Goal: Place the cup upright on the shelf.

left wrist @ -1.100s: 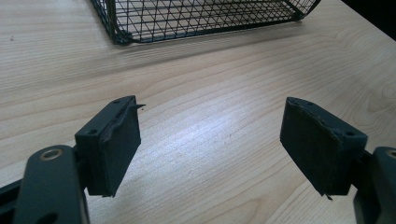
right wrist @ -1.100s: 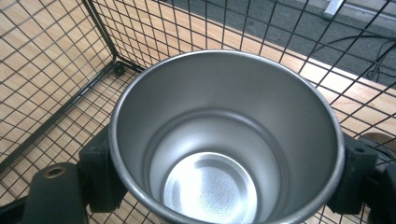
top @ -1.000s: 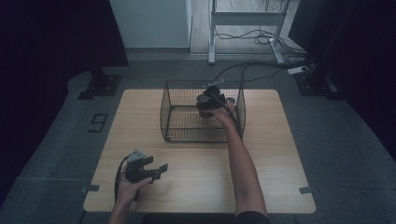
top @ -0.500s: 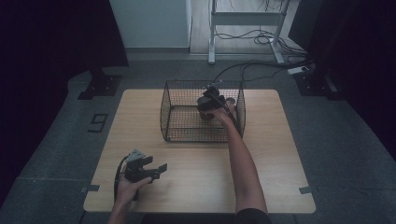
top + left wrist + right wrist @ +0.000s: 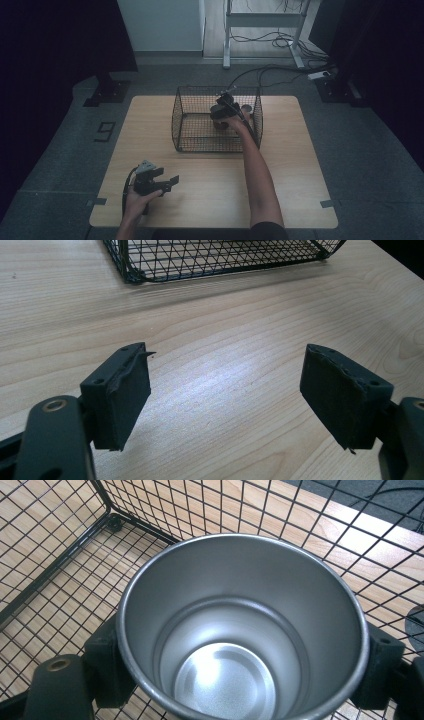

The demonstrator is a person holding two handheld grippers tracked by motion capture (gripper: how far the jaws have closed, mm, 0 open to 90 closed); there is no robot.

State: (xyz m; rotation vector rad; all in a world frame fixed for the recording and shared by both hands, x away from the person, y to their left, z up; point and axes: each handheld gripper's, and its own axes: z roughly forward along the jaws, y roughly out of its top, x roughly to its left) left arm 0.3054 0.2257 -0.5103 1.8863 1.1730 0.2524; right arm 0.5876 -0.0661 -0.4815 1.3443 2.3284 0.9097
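Observation:
A black wire basket (image 5: pixel 215 143) stands at the back middle of the wooden table (image 5: pixel 290 165). My right gripper (image 5: pixel 223 111) reaches into the basket from above, shut on a steel cup (image 5: pixel 219 123). In the right gripper view the cup (image 5: pixel 235 645) is upright and empty, its rim held between the two black pads (image 5: pixel 102 665), with the basket's mesh floor (image 5: pixel 60 575) close beneath. My left gripper (image 5: pixel 168 183) rests low near the table's front left, open. In the left gripper view its pads (image 5: pixel 122 395) stand wide apart over bare wood with nothing between them.
A small dark round object (image 5: pixel 246 107) shows at the basket's far right corner; I cannot tell whether it is inside or beyond the mesh. The basket's near wall (image 5: pixel 220 260) lies ahead of my left gripper. Cables (image 5: pixel 270 70) run across the floor behind the table.
The right gripper and cup have shifted only very slightly inside the basket. The left gripper has stayed where it was, still open.

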